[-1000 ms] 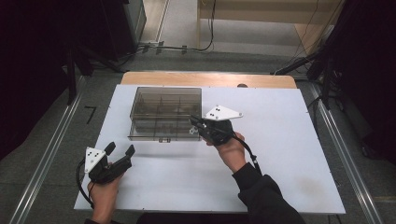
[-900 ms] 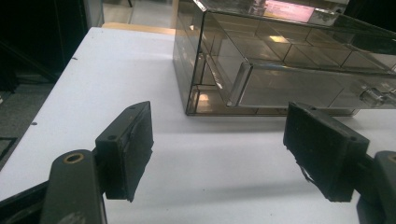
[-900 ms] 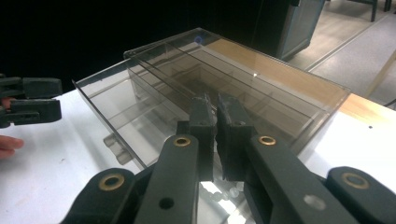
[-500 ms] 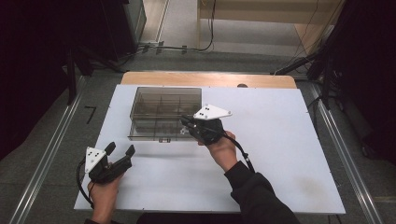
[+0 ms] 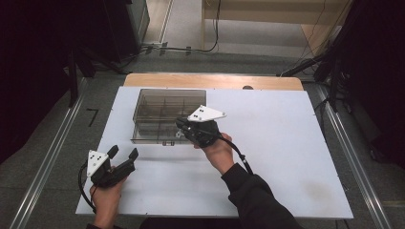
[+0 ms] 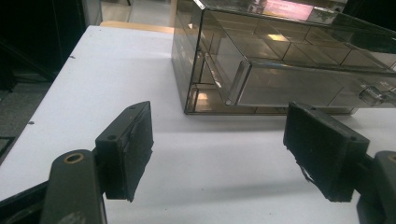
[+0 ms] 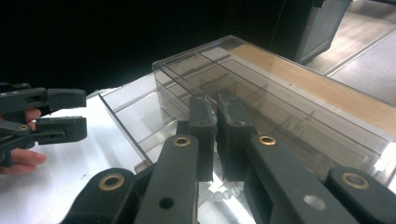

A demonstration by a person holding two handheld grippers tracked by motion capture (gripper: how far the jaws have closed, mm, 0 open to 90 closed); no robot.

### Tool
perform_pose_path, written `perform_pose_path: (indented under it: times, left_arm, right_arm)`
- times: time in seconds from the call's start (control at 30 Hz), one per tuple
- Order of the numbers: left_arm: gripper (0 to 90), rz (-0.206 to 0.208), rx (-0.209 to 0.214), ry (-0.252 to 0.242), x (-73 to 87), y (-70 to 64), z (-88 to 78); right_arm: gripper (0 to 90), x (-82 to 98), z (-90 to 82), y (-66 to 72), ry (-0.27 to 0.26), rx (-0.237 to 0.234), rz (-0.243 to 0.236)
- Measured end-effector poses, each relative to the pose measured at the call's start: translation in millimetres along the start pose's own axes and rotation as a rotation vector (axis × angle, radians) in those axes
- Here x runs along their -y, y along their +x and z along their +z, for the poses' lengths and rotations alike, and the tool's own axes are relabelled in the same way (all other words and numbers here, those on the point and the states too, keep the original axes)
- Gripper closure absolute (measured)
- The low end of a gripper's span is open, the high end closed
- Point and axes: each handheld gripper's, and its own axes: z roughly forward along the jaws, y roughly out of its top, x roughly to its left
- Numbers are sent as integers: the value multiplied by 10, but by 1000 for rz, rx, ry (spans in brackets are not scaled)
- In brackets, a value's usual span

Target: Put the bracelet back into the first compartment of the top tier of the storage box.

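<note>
my right gripper (image 5: 181, 128) is up against the front of the smoky clear organizer box (image 5: 165, 109), which sits on the white table (image 5: 286, 143) toward its far left part, in front of the wooden strip (image 5: 215, 81) along the far edge. in the right gripper view my two black jaws stand pressed almost together, and just below their tips i can see a small clear knob (image 7: 224, 189); they look closed on it, though the knob is partly hidden behind the jaw arms, so how the pads sit on it i cannot say exactly. the drawer (image 6: 299, 84) that carries that knob stands a little way out of the box front, its clear dividers showing through the top. the grey three-cornered plate (image 5: 206, 113) on my right gripper hangs over the near right corner of the box in the high view, and my right hand (image 5: 217, 151) comes in behind it with a dark sleeve (image 5: 253, 195). my left gripper (image 5: 123, 155) is well apart from the box, low over the near left part of the table, with its jaws spread wide and nothing between them; in the left gripper view the bare table shows between the two pads (image 6: 133, 147) and the box lies beyond them. my left hand (image 5: 107, 191) holds that gripper near the table's front edge, its cable looping at the side.
</note>
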Motion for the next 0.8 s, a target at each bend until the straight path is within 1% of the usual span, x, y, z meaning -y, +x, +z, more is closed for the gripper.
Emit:
perform_pose_path:
  times: [0.77,0.8]
  left_arm:
    - [245,-5,6,3,2,-4,9]
    - [245,-4,7,3,2,-3,9]
  right_arm:
    - [834,-89,228,183,7,-35,-17]
    - [834,-93,240,189,6,-37,-24]
